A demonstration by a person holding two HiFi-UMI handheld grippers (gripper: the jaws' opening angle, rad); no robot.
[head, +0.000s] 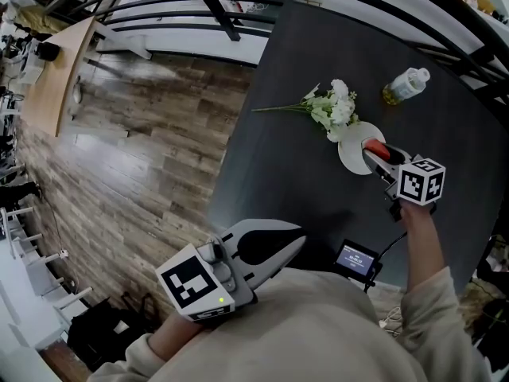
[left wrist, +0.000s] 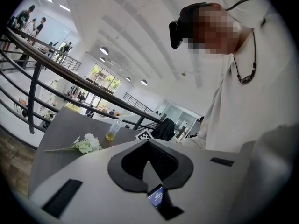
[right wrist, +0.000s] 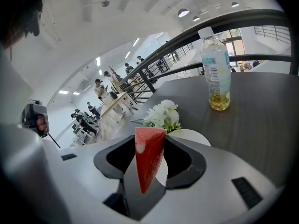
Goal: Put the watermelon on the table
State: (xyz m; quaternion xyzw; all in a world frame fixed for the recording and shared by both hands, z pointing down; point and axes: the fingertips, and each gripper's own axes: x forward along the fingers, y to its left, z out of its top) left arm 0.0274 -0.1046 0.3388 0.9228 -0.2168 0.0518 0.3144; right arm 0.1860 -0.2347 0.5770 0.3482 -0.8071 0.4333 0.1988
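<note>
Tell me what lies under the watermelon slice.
A white plate on the dark table lies beneath the watermelon slice. The right gripper covers the plate's near part.

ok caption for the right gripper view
Right gripper holding a watermelon wedge over a white plate, flowers and bottle beyond.

Table (head: pixel 302 189) top is a dark matt finish. Floor (head: pixel 143 157) is worn-looking wood plank, bottle (head: pixel 404 86) is clear glossy plastic, plate (head: pixel 350 154) is smooth white, and the watermelon slice (right wrist: pixel 148 157) looks smooth, kinda matt.
</note>
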